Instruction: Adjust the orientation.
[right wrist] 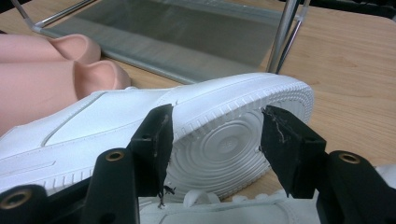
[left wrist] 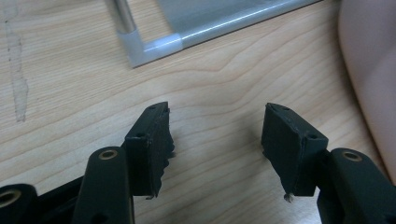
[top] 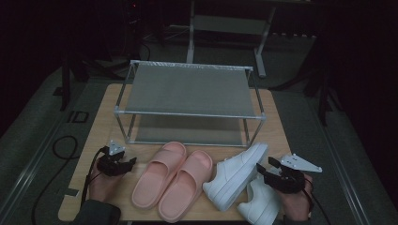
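The work in hand is, as I judge it, putting the shoes onto the shoe rack [top: 187, 89], which is standing across the far half of the bench [top: 277, 126], and the step is the very beginning: nothing is being held yet.

The right hand-held gripper [top: 265, 169] is waiting near the front right corner of the bench with its jaws apart. In the right gripper view it [right wrist: 215, 125] is looking straight at the sole of the white sneaker [right wrist: 224, 126], which is lying on its side just in front of the jaws, not between them. A second white sneaker [top: 260, 201] is lying at the front edge, touching the first one. The left hand-held gripper [top: 127, 159] is resting near the front left corner, jaws also apart over bare wood [left wrist: 217, 130], just beside the pink slippers [top: 173, 180], which are lying in the middle of the front edge.

The next move is probably calling for the right hand-held gripper to go forward and close on the sole edge of the tilted sneaker, then lift it toward a shelf.

The room is dark, so the lower shelf is hard to make out. The front sneaker is being cut off by the picture border, and the person's hands are mostly hidden under the tools.
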`<state>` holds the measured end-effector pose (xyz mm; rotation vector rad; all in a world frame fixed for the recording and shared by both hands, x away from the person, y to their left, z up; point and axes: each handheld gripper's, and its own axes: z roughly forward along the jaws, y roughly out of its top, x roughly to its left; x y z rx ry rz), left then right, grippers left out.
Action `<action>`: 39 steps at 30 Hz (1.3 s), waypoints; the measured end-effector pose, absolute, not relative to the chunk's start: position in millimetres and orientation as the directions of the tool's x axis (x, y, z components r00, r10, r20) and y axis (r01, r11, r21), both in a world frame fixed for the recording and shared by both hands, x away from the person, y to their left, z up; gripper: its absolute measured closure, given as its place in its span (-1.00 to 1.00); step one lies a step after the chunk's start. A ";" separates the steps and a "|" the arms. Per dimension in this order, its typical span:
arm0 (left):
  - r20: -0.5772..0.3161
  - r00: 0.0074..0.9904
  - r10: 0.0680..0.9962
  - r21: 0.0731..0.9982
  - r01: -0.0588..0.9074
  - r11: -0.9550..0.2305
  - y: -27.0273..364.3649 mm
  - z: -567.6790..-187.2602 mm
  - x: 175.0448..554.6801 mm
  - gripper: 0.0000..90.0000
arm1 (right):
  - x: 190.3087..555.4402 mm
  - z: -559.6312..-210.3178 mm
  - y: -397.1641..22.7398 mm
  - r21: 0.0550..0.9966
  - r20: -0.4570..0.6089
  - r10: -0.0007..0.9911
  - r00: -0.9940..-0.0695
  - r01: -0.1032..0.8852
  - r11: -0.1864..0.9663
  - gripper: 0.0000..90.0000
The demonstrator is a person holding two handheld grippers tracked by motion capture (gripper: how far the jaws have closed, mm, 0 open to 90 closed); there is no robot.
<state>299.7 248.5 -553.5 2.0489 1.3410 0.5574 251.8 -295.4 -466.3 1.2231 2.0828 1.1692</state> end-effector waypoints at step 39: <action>-0.009 0.682 0.732 0.646 0.562 -0.517 166.9 -522.4 272.2 0.99 | 248.7 -464.6 -302.8 0.856 0.029 0.877 -0.479 0.465 0.225 -0.04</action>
